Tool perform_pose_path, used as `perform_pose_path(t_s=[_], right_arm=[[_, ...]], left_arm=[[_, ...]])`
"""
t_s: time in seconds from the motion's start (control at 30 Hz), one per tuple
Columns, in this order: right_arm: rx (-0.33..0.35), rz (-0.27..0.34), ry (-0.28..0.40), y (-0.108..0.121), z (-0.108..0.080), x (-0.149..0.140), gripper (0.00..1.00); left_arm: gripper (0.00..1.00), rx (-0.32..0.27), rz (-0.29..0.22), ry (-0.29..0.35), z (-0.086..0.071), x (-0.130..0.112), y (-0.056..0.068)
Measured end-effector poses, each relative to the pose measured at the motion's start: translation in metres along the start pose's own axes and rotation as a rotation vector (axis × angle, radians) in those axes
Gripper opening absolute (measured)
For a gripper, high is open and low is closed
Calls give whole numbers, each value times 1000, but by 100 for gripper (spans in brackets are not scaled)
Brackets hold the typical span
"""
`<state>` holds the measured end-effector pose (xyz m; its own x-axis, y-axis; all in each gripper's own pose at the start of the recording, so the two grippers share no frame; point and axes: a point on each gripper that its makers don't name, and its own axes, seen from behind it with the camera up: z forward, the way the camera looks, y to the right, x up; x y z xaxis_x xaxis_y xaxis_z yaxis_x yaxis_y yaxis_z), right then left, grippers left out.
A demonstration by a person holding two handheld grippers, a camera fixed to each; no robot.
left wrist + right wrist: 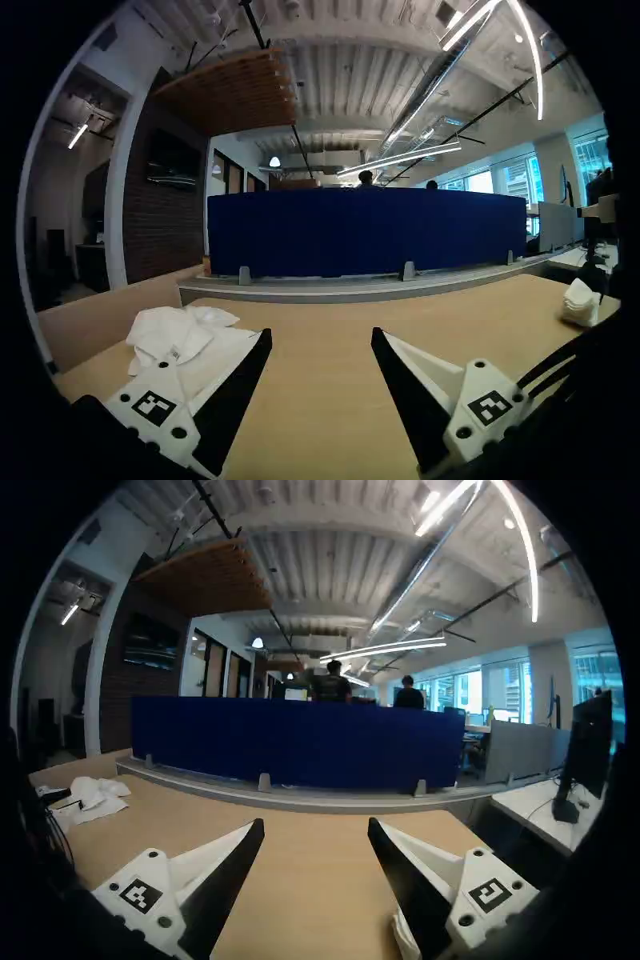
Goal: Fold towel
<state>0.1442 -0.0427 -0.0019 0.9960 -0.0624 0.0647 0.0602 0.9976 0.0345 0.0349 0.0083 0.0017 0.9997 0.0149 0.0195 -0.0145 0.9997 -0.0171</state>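
Left gripper view shows one left gripper [320, 340]. Its two fingers are spread wide, with nothing between them. It sits low over one tan table [336, 308]. One white towel [180, 332] lies in a crumpled heap on the table at 8 o'clock. It is just beside the finger on that side, and I cannot tell if they touch. One small white pile [580, 304] sits at the table edge at 3 o'clock, well apart from the towel. One long blue wall [360, 232] stands along the far side of the table at 12 o'clock.

Right gripper view shows one right gripper [314, 826]. Its two fingers are spread wide too and hold nothing. In that view the towel [92, 794] lies on the table at 9 o'clock, well apart from both fingers. Two people [332, 686] are behind the blue wall at 12 o'clock. One dark screen [588, 744] stands on another desk at 3 o'clock.
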Motion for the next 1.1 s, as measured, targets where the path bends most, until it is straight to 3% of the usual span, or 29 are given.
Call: perform_pose_path(t_s=[0.63, 1.1], right_arm=[[18, -16, -16, -11, 10, -18, 100], [14, -4, -13, -4, 14, -19, 100]], left_arm=[[92, 13, -27, -4, 6, -37, -11], [92, 16, -17, 17, 1, -36, -7]])
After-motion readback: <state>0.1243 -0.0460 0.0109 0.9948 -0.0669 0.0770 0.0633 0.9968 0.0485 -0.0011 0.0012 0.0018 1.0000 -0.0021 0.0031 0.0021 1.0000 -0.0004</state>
